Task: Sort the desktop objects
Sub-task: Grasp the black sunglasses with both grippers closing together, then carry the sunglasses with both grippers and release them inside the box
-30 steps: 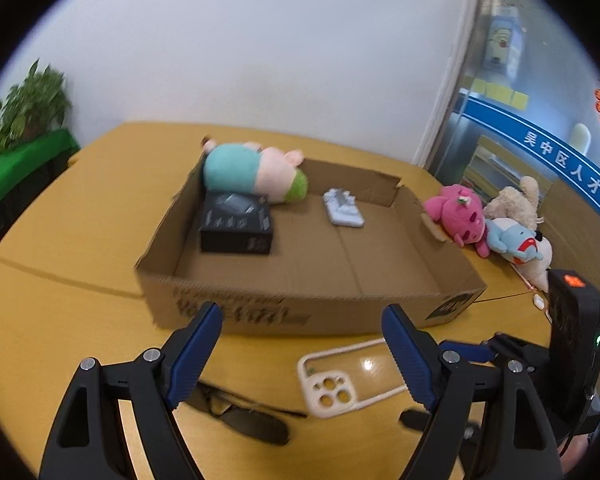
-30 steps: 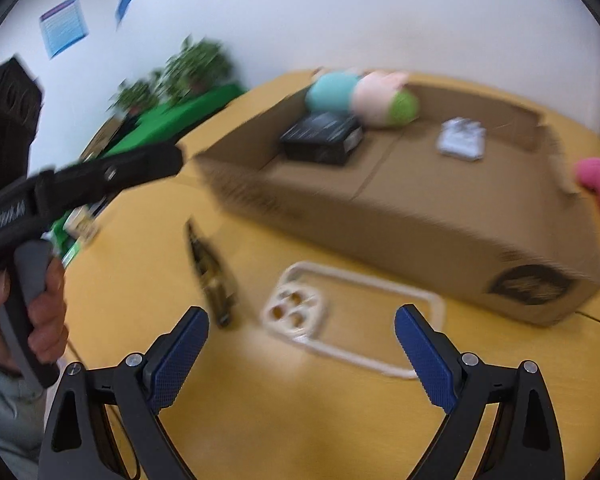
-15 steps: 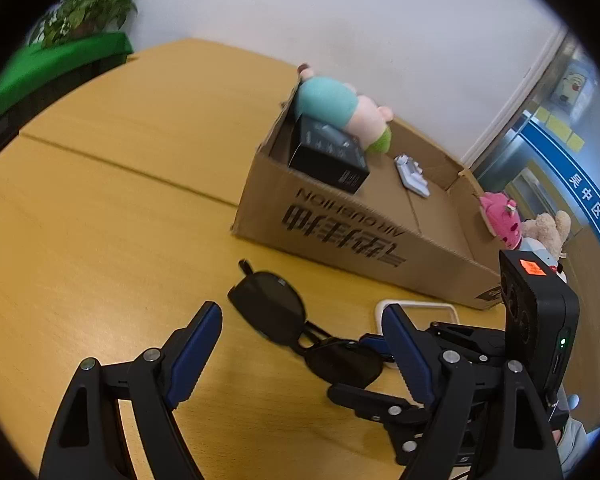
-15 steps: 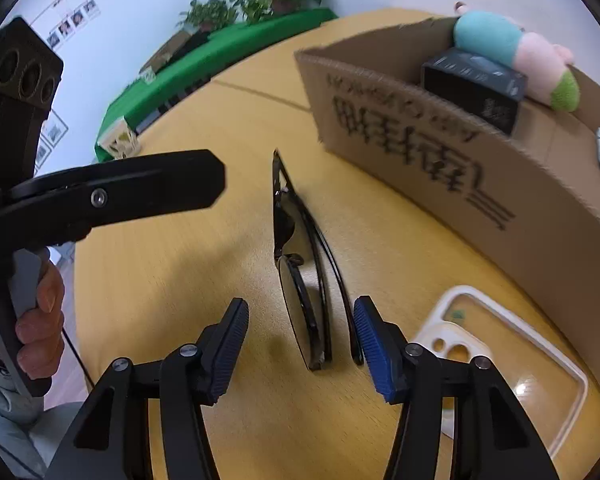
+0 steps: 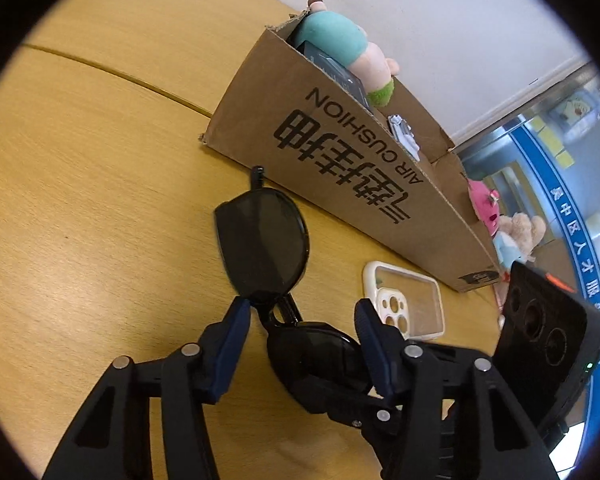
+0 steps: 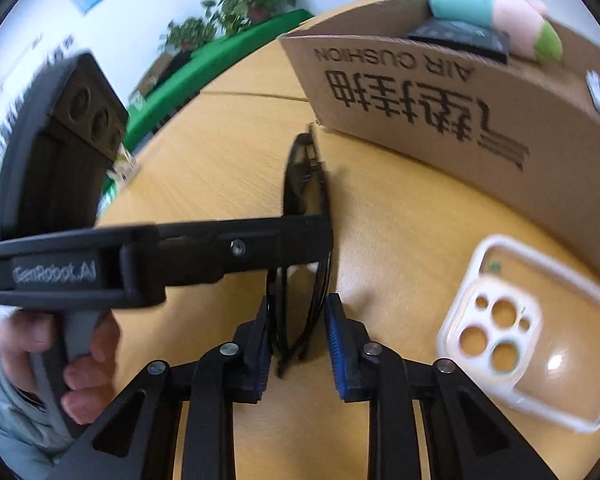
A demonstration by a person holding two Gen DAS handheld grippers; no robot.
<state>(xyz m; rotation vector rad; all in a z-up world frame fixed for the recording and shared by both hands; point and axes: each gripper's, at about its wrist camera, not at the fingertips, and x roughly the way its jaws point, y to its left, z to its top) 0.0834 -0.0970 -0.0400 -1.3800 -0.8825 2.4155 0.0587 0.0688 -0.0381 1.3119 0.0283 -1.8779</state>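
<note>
Box [image 5: 340, 168]: plush toy [image 5: 340, 46] | black case [image 5: 336, 70] | small white item [image 5: 404, 136]

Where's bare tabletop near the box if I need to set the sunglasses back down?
Bare wood lies left of the sunglasses, out from the cardboard box corner. It is crowded between box front and clear phone case, where the left gripper and right gripper are closing around the sunglasses.

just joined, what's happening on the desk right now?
A person is working both tongs onto the black sunglasses lying on the wooden table in front of the cardboard box. The right tongs are closing around the folded frame at one lens; the left tongs are closing near the bridge. Neither visibly pinches yet. A clear phone case lies beside them.
</note>
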